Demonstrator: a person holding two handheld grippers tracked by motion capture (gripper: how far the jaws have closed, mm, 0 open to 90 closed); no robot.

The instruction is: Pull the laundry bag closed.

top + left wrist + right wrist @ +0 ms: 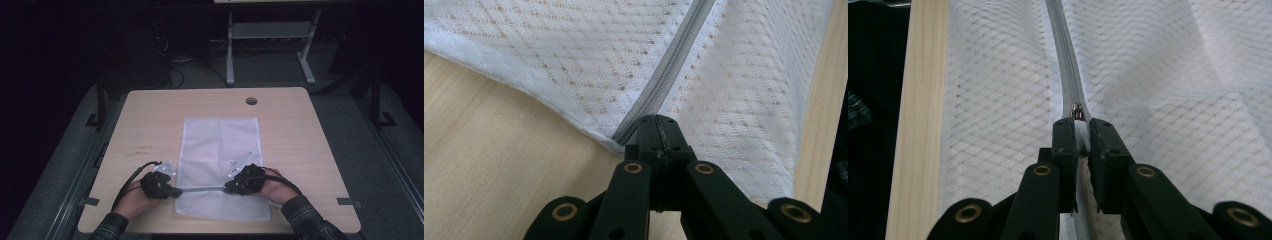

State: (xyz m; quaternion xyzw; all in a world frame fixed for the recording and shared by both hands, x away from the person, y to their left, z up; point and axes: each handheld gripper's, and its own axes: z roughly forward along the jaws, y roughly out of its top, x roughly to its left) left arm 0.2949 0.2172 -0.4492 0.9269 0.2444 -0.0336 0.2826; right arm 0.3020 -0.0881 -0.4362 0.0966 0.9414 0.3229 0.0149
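So the white mesh laundry bag [220, 165] lies flat on the wooden table [300, 150], toward the near edge, and it's light, floppy stuff (it'll bunch up if you tug just anywhere). The grey zipper [664, 75] across it is the only firm line. Left gripper [657, 131] is clamped tight on the zipper's end at the bag's edge. Right gripper [1079, 134] pinches the zipper tape right behind the small metal slider [1077, 111], the best spot to grab.

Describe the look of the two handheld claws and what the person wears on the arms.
Both the left claw and right claw are black, with brass-coloured rivets on their linkage bars. Each carries a grey three-cornered plate with white dots and trails a black cable. The sleeves are dark plaid.
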